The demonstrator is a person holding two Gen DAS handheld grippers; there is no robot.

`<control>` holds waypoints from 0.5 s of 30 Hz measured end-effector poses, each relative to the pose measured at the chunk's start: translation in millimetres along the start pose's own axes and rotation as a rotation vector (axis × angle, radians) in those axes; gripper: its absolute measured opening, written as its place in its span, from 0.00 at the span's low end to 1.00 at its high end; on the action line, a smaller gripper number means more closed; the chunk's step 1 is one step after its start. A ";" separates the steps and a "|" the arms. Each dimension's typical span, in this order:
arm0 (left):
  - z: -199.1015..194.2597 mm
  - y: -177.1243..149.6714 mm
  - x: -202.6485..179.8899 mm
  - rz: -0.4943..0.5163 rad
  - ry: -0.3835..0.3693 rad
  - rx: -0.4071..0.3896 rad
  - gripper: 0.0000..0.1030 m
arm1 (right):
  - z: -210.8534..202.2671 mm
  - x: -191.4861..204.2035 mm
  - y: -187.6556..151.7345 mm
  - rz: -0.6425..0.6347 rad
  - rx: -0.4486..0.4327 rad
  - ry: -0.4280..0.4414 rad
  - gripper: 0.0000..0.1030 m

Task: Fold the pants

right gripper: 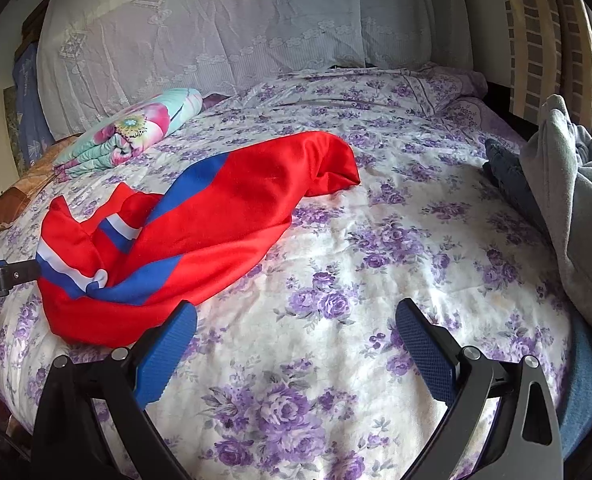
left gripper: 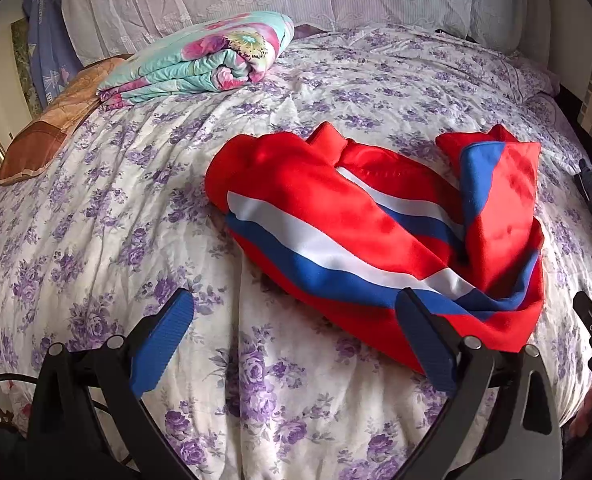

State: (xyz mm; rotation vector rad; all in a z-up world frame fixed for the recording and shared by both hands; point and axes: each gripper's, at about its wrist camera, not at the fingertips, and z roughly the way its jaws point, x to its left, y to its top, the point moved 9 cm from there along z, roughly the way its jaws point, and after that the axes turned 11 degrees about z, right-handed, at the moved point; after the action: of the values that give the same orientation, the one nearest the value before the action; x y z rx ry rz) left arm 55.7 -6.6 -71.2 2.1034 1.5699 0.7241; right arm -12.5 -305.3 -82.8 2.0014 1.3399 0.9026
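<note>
Though wide-spread, both hand-held grippers (left gripper: 293,320) (right gripper: 296,330) empty

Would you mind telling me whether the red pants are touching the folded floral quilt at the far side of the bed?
Apart. The left wrist view shows purple-flowered bedsheet between the red pants and the folded floral quilt.

pants (left gripper: 376,220): red, white-blue stripes | bedsheet (left gripper: 135,200): white, purple florals | quilt (left gripper: 199,60): seemingly teal-pink floral
</note>
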 end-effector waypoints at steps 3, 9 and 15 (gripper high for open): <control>-0.6 0.2 -0.1 0.002 0.000 0.002 0.96 | 0.7 1.1 -1.3 0.003 0.006 0.003 0.97; -0.3 0.3 0.7 0.000 0.001 0.000 0.96 | 3.5 2.4 -7.1 0.004 0.025 0.021 0.97; -0.1 0.2 0.7 0.000 0.000 0.002 0.96 | 4.2 2.6 -7.9 0.005 0.027 0.021 0.97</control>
State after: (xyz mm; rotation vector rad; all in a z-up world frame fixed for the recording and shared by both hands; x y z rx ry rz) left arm 56.0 -6.1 -70.9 2.1042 1.5714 0.7235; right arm -12.9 -300.6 -90.9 2.0220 1.3661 0.9145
